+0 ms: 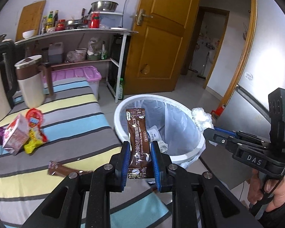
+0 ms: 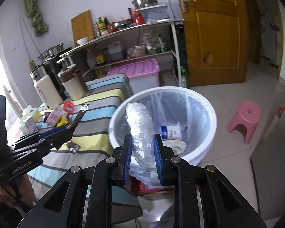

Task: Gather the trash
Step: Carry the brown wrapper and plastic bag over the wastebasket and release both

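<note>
The trash bin [image 1: 182,152], white with a clear liner, stands on the tiled floor just beside the striped table [image 1: 72,114]. A white cup [image 2: 171,132] and crumpled paper [image 2: 177,145] lie inside it. Above the bin's near rim, the left gripper [image 1: 139,148] pinches a brown coffee sachet [image 1: 137,138] upright between its blue pads, the sachet's top reaching over the bin's opening. The right gripper [image 2: 142,146] pinches a crumpled clear plastic wad [image 2: 140,129], also over the bin's near rim. On the table left of the bin lie another brown sachet [image 1: 64,171] near the edge and, farther off, a heap of wrappers [image 1: 22,131] with a pink carton. Beyond the bin stand a pink-lidded storage box [image 2: 140,72] and a yellow wooden door [image 1: 161,38]; a pink stool [image 2: 244,119] sits to the bin's right.
</note>
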The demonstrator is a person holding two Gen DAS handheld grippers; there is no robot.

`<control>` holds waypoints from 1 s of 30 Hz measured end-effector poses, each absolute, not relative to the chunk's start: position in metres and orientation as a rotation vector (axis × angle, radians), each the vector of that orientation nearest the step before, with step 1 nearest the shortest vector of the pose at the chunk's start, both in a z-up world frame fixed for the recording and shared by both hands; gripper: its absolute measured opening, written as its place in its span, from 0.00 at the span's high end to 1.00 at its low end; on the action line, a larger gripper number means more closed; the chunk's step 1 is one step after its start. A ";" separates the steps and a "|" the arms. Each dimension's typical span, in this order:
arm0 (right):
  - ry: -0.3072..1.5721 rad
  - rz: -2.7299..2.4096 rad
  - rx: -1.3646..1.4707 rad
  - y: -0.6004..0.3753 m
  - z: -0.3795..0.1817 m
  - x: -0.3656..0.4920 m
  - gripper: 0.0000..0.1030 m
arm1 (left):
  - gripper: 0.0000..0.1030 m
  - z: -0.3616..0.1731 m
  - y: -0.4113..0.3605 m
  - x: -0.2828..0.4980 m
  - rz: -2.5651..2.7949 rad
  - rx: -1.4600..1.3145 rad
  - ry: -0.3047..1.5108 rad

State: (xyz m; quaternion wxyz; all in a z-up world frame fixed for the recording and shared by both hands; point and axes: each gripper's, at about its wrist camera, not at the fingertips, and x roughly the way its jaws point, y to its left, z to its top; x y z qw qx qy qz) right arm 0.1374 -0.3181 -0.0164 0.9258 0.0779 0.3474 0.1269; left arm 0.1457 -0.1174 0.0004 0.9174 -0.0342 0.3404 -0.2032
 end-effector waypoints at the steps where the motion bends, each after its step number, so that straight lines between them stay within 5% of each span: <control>1: 0.715 0.255 0.162 -0.320 -0.018 0.139 0.77 | 0.78 0.000 -0.121 0.147 -0.423 -0.067 0.700; 30: 0.809 0.173 0.161 -0.348 -0.059 0.193 0.69 | 0.78 -0.040 -0.160 0.218 -0.449 -0.075 0.820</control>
